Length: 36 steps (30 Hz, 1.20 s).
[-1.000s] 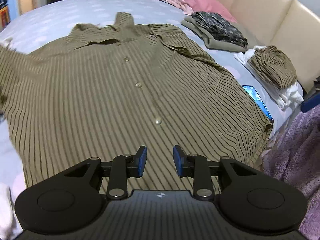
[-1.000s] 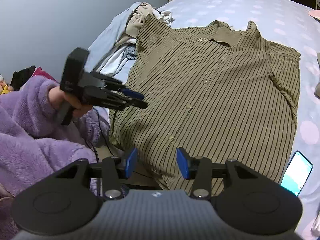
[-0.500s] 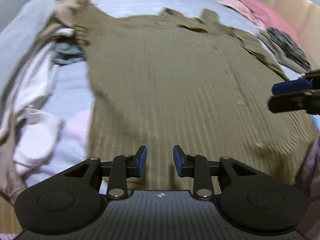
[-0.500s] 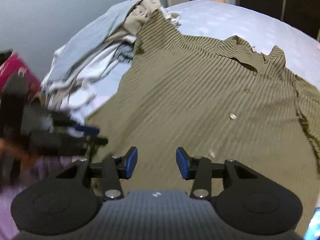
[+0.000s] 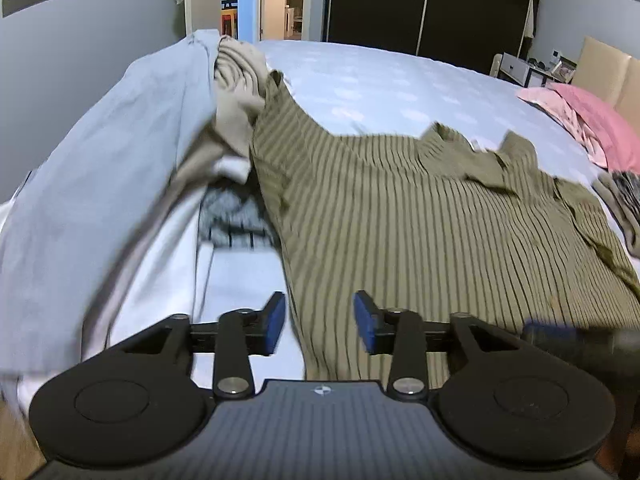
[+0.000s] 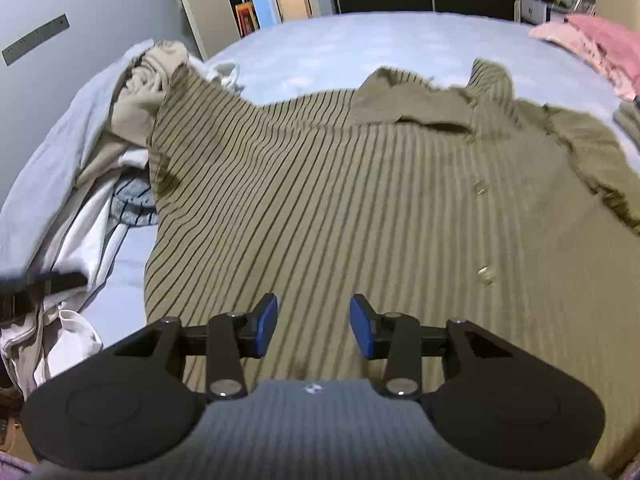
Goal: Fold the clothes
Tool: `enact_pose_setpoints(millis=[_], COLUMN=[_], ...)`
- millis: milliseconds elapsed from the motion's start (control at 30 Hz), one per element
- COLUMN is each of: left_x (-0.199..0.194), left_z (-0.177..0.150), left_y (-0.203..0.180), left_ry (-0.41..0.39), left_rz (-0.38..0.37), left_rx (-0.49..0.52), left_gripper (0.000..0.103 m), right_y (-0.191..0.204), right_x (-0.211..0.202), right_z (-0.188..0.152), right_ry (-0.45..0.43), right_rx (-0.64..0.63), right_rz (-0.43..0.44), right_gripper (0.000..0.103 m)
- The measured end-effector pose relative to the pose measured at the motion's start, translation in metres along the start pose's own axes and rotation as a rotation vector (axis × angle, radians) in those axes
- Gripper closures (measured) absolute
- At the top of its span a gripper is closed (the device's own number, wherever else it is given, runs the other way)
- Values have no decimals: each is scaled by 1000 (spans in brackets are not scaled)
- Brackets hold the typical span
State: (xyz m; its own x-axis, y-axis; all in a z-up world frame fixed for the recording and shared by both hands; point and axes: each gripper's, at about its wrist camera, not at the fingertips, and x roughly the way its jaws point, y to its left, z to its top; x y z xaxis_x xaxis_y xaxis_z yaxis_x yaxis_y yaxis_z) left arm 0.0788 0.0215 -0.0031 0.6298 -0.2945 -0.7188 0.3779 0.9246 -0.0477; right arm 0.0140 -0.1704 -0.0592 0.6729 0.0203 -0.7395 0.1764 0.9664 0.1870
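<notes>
The olive, dark-striped button-up shirt [image 6: 360,208] lay spread flat on the pale blue bed [image 5: 380,80], its left sleeve against a heap of unfolded laundry [image 5: 120,168] at the bed's left edge. The left tool [image 5: 319,322] and right tool [image 6: 313,326] hovered above its hem, fingers apart, holding nothing.

I am holding my left hand-held gripper [image 5: 319,322] level, its blue-padded fingers [image 5: 275,322] standing apart with nothing between them. I am holding my right hand-held gripper [image 6: 313,325] the same way, jaws parted and empty, pointing forward and slightly downward.
</notes>
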Motion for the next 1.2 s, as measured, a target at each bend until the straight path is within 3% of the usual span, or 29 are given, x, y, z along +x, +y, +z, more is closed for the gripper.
enact_pose_setpoints(millis=[233,367,533,633,667,767,1000,1200], left_x=[73,118,155,164,165,164,154,143], left_z=[59,74,77,76,75,75,80,75], left_y=[17,22,30,31,30,24,0,-21], left_ry=[3,37,89,90,91,82,53,21], left_rz=[56,112,223,249,254,258,239,182], left_rx=[14,-4,-48,-42,-38,-9,108,255], left_gripper=[58,57,61,80,91,101,102,102], right_y=[-2,-8,-10,-7,-7,-14,-39,-37], right_x=[20,28,39,41,41,41,47,54], right_z=[-5,-2,9,15,16,19,27,25], right_ry=[34,62,89,110,115,143,232,258], right_rx=[-93,-126,-92,-77,-76,-54,42,17], right_rz=[-157,-254,-230,-195,-188,-177,-187,-220], right_gripper=[49,49,47,46,46,45,42,40])
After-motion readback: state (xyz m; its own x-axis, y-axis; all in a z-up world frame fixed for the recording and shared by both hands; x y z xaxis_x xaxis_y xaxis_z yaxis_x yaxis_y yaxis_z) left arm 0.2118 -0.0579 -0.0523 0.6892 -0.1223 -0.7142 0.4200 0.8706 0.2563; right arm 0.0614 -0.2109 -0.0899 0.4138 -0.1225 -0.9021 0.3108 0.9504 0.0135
